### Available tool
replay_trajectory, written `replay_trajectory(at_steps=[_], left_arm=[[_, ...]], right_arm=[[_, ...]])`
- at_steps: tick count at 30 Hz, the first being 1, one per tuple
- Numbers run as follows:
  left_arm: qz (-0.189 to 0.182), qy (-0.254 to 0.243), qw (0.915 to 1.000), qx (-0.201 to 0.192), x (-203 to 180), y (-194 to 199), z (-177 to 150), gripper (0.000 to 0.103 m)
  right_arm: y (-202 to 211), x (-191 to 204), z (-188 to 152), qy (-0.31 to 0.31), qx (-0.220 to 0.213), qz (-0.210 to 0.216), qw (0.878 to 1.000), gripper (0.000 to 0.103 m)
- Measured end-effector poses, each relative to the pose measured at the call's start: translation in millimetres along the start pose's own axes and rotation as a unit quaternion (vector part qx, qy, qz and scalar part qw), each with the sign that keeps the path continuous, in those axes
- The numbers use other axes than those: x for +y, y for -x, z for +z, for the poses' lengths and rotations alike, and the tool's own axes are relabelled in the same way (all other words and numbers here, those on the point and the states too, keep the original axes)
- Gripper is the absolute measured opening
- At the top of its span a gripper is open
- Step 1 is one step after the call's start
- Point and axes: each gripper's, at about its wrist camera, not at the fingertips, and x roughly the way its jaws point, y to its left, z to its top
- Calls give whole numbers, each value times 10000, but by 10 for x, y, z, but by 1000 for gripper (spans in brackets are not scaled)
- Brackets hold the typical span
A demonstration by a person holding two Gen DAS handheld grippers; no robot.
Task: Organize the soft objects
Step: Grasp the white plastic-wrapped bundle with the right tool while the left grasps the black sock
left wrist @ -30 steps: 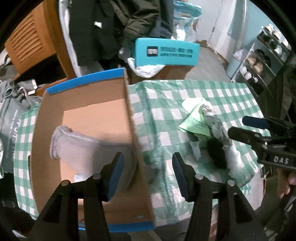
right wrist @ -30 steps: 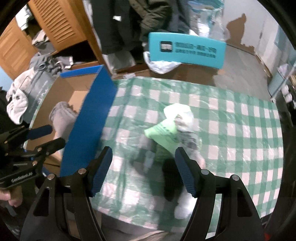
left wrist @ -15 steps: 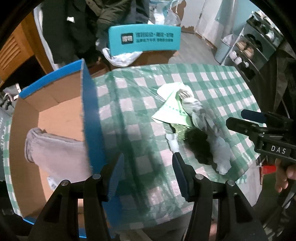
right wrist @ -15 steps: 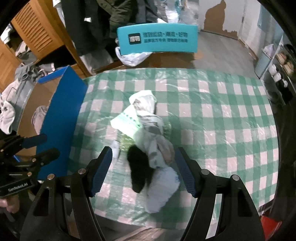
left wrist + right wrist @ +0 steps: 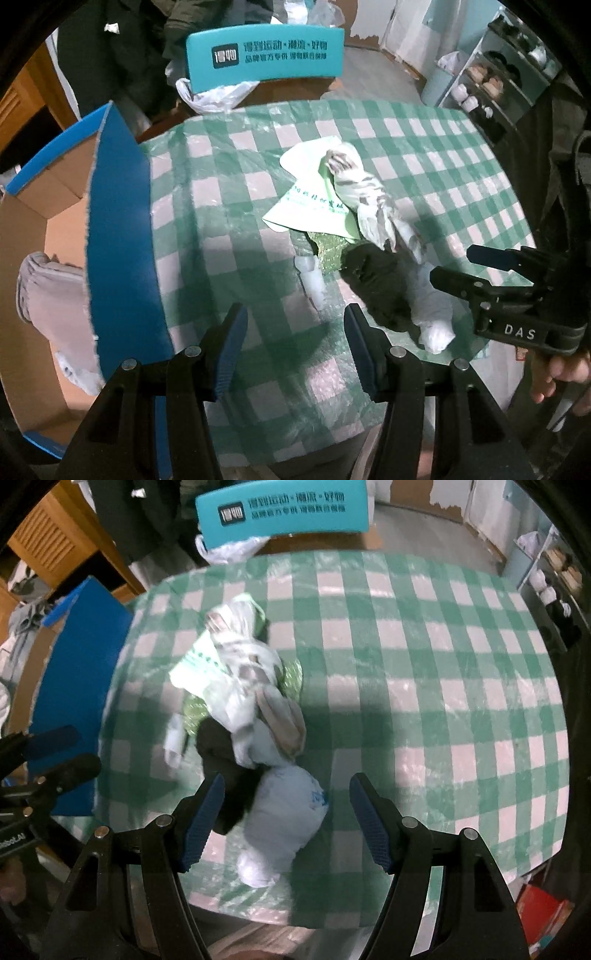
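Green-and-white checked plastic covers the table (image 5: 229, 236), and every place here is told from the heap of soft things (image 5: 365, 236) lying on it. In the left wrist view the heap is a pale green printed bag (image 5: 310, 206) spread flat at the far end, a striped white bundle (image 5: 365, 195) lying across it, a black cloth (image 5: 380, 284) nearer the camera and a white wrapped bundle (image 5: 432, 314) at the near end. The left gripper (image 5: 295, 343) stands near the heap, on its near left, over bare cloth — its blue-padded jaws are apart with nothing between them. Well to the left of the heap stands a cardboard box (image 5: 122, 236) with blue outer walls, and a grey garment (image 5: 48, 288) lies inside it. Just right of the heap the right gripper (image 5: 469, 267) shows from the side, its fingers parted. A teal chair back (image 5: 266, 55) rises beyond the heap at the far table edge. In the right wrist view the heap (image 5: 251, 709) lies straight ahead, and its near end, the white wrapped bundle (image 5: 284, 819), sits between the spread jaws of the right gripper (image 5: 286, 821) — the pads are clear of it on both sides, gripping nothing. The black cloth (image 5: 225, 771) lies against the bundle's left side. Left of the heap are the box's blue wall (image 5: 85, 672) and the left gripper (image 5: 70, 751).
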Motion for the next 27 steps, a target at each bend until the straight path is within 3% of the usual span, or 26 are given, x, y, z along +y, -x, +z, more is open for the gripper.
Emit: replay_trajectory(at_steps=[19,21,27], left_arm=[[-237,227,9983,487,-168,-442,33,58],[-248,208,9983,493,-193,-461,50,62],[-275,155,9982,513,-281,-523,98,63]], right_arm=[[-449,-67,-125,10,589,122,9982,71],[-487,-70,-142,58,639,138,9978,61],[-473,-66,-159,236,545,113,9982,51]])
